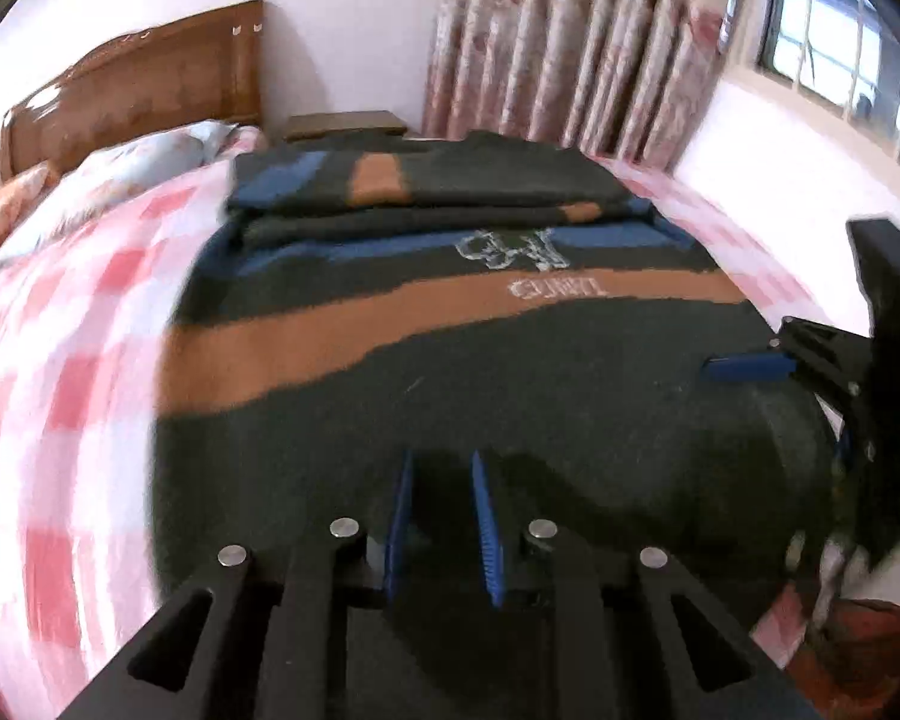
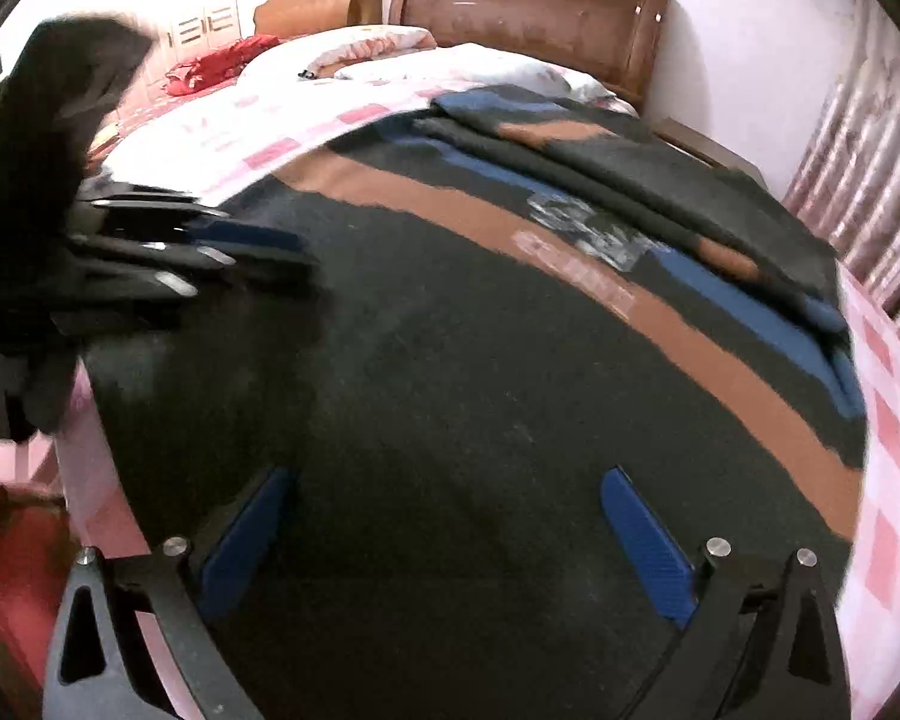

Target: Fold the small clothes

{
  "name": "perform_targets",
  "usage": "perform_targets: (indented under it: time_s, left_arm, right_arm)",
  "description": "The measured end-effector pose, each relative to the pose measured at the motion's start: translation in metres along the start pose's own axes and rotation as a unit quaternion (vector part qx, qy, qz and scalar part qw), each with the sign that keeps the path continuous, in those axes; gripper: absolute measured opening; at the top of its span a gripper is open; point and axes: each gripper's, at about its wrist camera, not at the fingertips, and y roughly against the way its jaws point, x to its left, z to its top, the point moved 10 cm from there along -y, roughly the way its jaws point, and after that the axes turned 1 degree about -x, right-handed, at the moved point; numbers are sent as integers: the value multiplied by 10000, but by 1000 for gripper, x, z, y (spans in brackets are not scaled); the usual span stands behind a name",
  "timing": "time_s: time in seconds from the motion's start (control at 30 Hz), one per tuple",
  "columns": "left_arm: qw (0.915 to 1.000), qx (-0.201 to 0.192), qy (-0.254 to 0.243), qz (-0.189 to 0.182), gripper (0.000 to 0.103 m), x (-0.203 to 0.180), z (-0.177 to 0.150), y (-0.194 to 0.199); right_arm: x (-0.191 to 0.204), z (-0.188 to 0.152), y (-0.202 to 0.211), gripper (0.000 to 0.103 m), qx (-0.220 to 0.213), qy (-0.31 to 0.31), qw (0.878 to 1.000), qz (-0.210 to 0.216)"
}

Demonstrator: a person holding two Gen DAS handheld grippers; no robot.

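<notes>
Partly blurred, sweater (image 1: 510,396) hem hides below grippers.

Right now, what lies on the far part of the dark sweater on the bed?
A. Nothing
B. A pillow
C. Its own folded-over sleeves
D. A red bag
C: the sweater's sleeves, dark with the same blue and orange bands, lie folded across its far end.
</notes>
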Motion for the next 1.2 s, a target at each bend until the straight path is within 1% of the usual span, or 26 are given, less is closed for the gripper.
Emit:
perform_targets:
  time_s: [0.03,0.13,0.23,0.27,0.33,0.4,0.47,0.5,0.53,0.57,0.63,0.7,0.73,0.77,0.8,0.83,0.87,0.9,0.97,1.0,1.03,1.07,1.1,1.13,1.17,1.2]
  left_arm:
    - [9999,-30,93,-65,20,8,-6,7]
    - [9997,-2,241,-16,20,25,-17,19]
    - [9994,70,317,108,20,22,-19,26]
    - [9996,24,295,36,19,12,-14,26]
    - [9992,-130,167,-340,19,-15,-3,29]
    - [9985,-153,-111,-514,19,-39,5,24]
    - [9984,40,-483,-283,19,-52,1,9]
    - [9983,166,-527,-192,19,-51,-3,3]
    - [9983,233,-484,-217,19,-46,-10,1]
    - [9986,134,-400,-325,19,-43,-12,5]
    - [9986,120,-156,-487,19,-26,-22,15]
    - [9988,106,-47,-481,19,-12,-32,23]
    - [9987,118,-12,-486,19,-7,-35,28]
    - [9989,140,-7,-440,19,-3,-39,32]
    - [9992,154,-14,-365,19,0,-41,34]
    - [9994,162,-14,-294,19,-1,-41,36]
    - [9997,121,-12,-233,19,-3,-38,36]
    - [9997,54,-16,-231,19,-6,-34,37]
    - [9993,-44,-33,-358,19,-19,-26,35]
    - [9994,-11,-95,-335,19,-24,-25,31]
    - [9995,95,-213,-198,19,-27,-27,23]
    - [9992,190,-345,-62,19,-28,-31,17]
    - [9989,73,-460,-17,19,-29,-32,20]
    - [9987,76,-505,-26,19,-29,-36,23]
    - [9988,48,-480,-88,19,-26,-40,28]
    - [9992,41,-360,-166,19,-19,-44,32]
  right_arm:
    - [-6,-7,4,103,38,-80,10000,-25]
    - [-18,-27,18,103,130,-196,9997,-98]
    - [-12,-28,22,103,236,-145,9993,-267]
    - [-5,-20,20,103,236,-160,9993,-250]
    - [17,1,23,103,-66,-85,9999,15]
    - [33,13,16,103,-128,49,9999,91]
    - [43,11,4,103,36,321,9995,-23]
    - [42,1,-3,103,216,477,9985,-154]
    - [39,-2,-1,103,97,395,9992,-43]
    - [30,-11,2,103,120,205,9997,25]
    - [10,-28,12,103,144,34,9998,-118]
    - [-7,-46,25,103,204,-165,9994,-228]
    - [-10,-56,33,103,182,-191,9994,-209]
    - [-11,-60,38,103,144,-98,9995,-251]
    - [-11,-64,39,103,226,-1,9990,-392]
    - [-10,-66,38,103,368,-66,9985,-397]
    - [-9,-62,38,103,328,-185,9986,-378]
    - [-7,-56,39,103,208,-256,9989,-343]
    - [6,-35,37,103,-46,-293,9994,-176]
    - [11,-27,34,103,-106,-252,9994,-200]
    - [14,-24,31,103,-110,-177,9995,-255]
    - [18,-23,24,103,-18,-77,9996,-281]
    - [19,-28,17,103,116,-2,9995,-305]
    - [18,-34,13,103,148,-18,9995,-285]
    - [14,-39,16,103,29,-172,9997,-182]
    - [10,-46,20,103,12,-151,9996,-231]
